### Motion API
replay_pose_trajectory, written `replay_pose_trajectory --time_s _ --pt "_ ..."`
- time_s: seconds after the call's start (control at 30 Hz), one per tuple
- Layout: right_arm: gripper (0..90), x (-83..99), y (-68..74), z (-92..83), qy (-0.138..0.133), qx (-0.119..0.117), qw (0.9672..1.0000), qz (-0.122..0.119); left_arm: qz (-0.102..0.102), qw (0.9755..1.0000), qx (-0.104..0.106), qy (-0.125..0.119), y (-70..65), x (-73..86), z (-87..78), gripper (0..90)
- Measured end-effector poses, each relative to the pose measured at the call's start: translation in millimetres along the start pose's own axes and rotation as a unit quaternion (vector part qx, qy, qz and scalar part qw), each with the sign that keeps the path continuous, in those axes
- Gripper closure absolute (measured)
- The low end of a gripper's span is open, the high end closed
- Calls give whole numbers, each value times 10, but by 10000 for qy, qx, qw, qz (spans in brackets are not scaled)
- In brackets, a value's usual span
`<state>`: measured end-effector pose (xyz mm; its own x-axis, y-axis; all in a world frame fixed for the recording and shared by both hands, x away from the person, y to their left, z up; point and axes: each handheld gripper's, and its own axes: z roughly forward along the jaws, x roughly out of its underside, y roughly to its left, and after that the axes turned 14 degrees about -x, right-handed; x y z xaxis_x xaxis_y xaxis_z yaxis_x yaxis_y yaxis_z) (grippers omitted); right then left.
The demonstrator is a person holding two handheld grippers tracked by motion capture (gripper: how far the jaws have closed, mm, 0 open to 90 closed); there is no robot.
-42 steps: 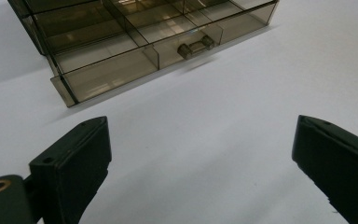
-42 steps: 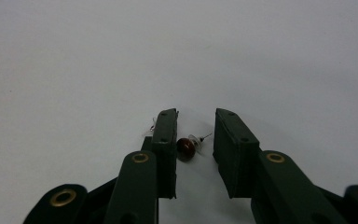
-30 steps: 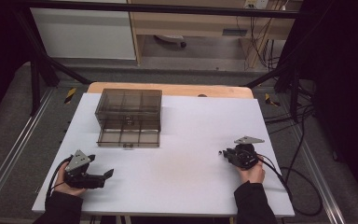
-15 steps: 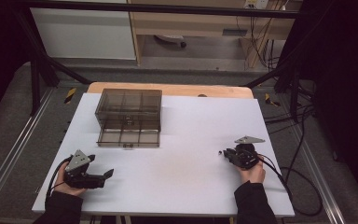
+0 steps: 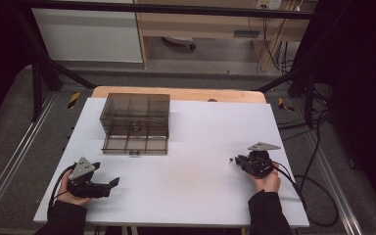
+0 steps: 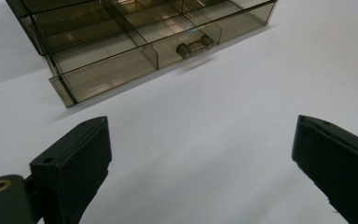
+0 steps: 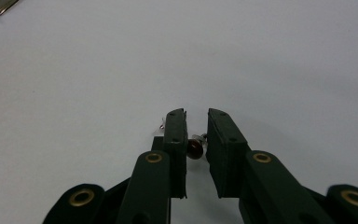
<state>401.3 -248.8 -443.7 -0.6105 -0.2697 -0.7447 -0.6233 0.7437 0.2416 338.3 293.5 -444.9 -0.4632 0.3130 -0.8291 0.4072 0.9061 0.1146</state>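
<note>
While the right claw (image 7: pixel 196 135) pinches a small brown bead (image 7: pixel 195 149) near the counter's (image 5: pixel 200 137) 4 o'clock edge, the left claw (image 6: pixel 200 163), wide open w/ nothing, faces the drawer box (image 5: pixel 135 122) at 11 o'clock; its open compartments look empty.

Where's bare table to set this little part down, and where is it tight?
Bare table runs between the left gripper and right gripper, and right of the drawer box up to the far edge. Tight spot: the far left, where the open drawer sticks out. The right gripper is shut on a small red part.
</note>
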Motion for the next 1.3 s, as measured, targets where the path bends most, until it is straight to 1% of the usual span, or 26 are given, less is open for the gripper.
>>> replay_pose_trajectory --time_s 0.07,0.2,0.27,0.47,0.5,0.67,0.8,1.0,1.13,1.3 --pt "781 -13 20 -12 -46 -47 10000 -3 1 10000 3 -1 -1 0 0 46" --pt "781 -42 64 -23 -81 -114 9999 -82 4 10000 13 0 -2 0 1 46" --pt "782 -55 87 -27 -83 -149 9998 -91 3 10000 11 3 0 1 3 46" --pt "782 -99 150 -25 -97 -243 9994 -234 12 10000 13 8 -3 1 6 46" --pt "782 -108 168 -23 -109 -273 9993 -218 24 10000 16 18 -2 1 5 46" --pt "782 -141 221 -13 -94 -337 9989 -323 24 10000 24 25 -2 2 8 46" --pt "782 -164 271 8 -103 -400 9985 -352 27 10000 29 26 -5 3 10 46" --pt "782 -206 339 39 -83 -484 9976 -481 40 10000 33 44 -11 3 15 46" --pt "782 -229 370 70 -91 -558 9973 -464 33 10000 31 46 -11 4 15 46" --pt "783 -280 423 111 -77 -632 9966 -532 34 10000 35 48 -11 4 17 46"
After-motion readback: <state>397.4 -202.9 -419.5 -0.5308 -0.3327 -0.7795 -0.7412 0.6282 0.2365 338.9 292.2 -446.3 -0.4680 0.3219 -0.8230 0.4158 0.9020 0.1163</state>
